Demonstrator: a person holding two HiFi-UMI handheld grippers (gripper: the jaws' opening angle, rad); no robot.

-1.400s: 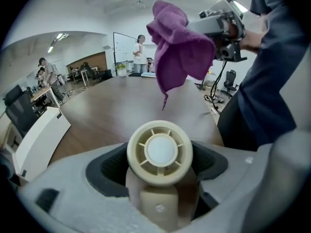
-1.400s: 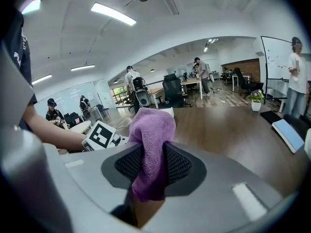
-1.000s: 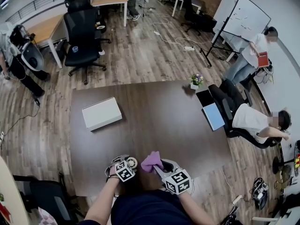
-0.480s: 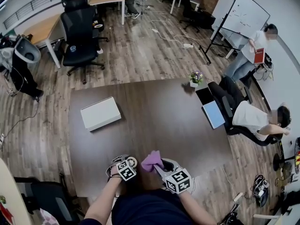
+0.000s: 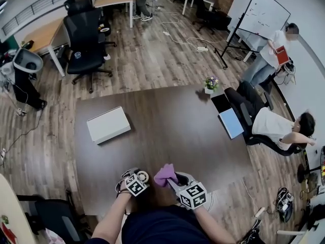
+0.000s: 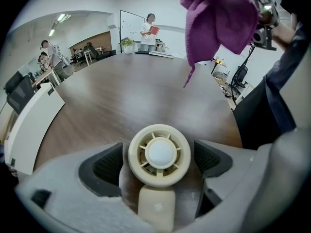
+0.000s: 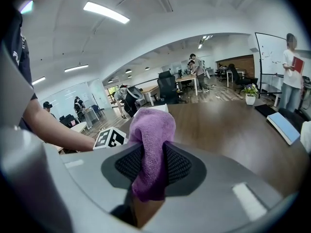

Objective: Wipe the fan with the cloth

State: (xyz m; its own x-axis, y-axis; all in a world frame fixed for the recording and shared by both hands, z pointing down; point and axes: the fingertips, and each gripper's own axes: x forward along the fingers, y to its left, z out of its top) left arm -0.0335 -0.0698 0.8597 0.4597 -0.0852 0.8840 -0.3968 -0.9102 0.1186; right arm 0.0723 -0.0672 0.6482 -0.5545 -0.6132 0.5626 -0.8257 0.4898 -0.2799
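Observation:
A small cream fan [image 6: 159, 154] stands on the dark wooden table [image 5: 167, 131] near its front edge, also seen as the fan [image 5: 143, 176] in the head view. My left gripper [image 6: 158, 160] straddles it. Its jaws have just been opening, and a gap shows between each pad and the fan's round guard, so it is open. My right gripper [image 7: 148, 164] is shut on a purple cloth [image 7: 151, 140]. The cloth [image 5: 164, 175] hangs just right of the fan, raised above the table, and shows as the cloth [image 6: 218, 18] at the top of the left gripper view.
A white box [image 5: 108, 124] lies on the table's left part. A potted plant [image 5: 210, 85] and a blue-covered laptop [image 5: 231, 124] sit at the far right edge, beside a seated person [image 5: 277, 131]. Black office chairs [image 5: 84, 39] stand beyond the table.
Both grippers, the fan and the cloth keep their places by the front edge. Only the head view drifts slightly and the people in the background shift.

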